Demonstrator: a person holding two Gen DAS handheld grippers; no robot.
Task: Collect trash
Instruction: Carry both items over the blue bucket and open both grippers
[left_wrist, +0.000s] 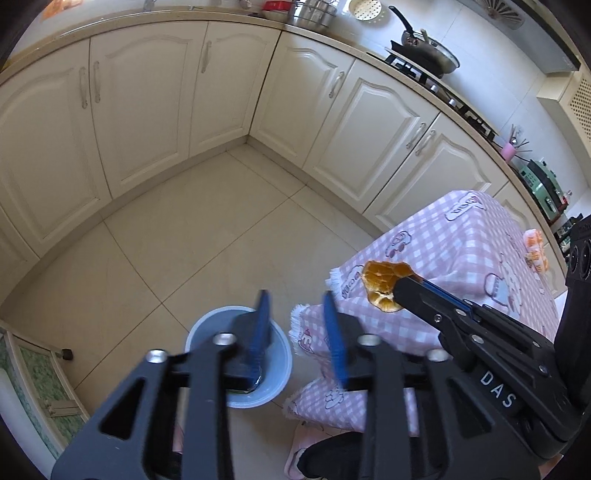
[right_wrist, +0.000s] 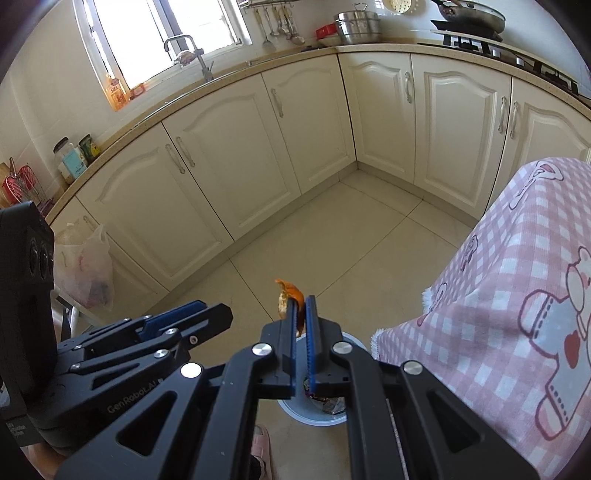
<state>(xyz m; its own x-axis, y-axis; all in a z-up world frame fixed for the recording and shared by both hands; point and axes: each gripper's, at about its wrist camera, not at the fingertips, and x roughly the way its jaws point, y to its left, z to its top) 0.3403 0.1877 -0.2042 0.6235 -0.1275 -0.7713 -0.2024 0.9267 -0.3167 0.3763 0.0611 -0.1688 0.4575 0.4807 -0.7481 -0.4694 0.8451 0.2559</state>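
My right gripper (right_wrist: 301, 301) is shut on an orange peel (right_wrist: 291, 299); it also shows in the left wrist view (left_wrist: 400, 290), holding the peel (left_wrist: 382, 286) over the edge of the pink checked tablecloth (left_wrist: 461, 251). A light blue trash bin (left_wrist: 280, 354) stands on the floor below my left gripper (left_wrist: 297, 299), which is open and empty. In the right wrist view the bin (right_wrist: 354, 341) sits under my right gripper's fingers, with wrappers inside. The left gripper (right_wrist: 188, 314) appears at the left there.
Cream kitchen cabinets (left_wrist: 147, 103) wrap around the tiled floor (left_wrist: 184, 236). More orange peel (left_wrist: 535, 251) lies on the table at the far right. A plastic bag (right_wrist: 86, 269) hangs at the left cabinets. A pink slipper (right_wrist: 263, 446) is near the bin.
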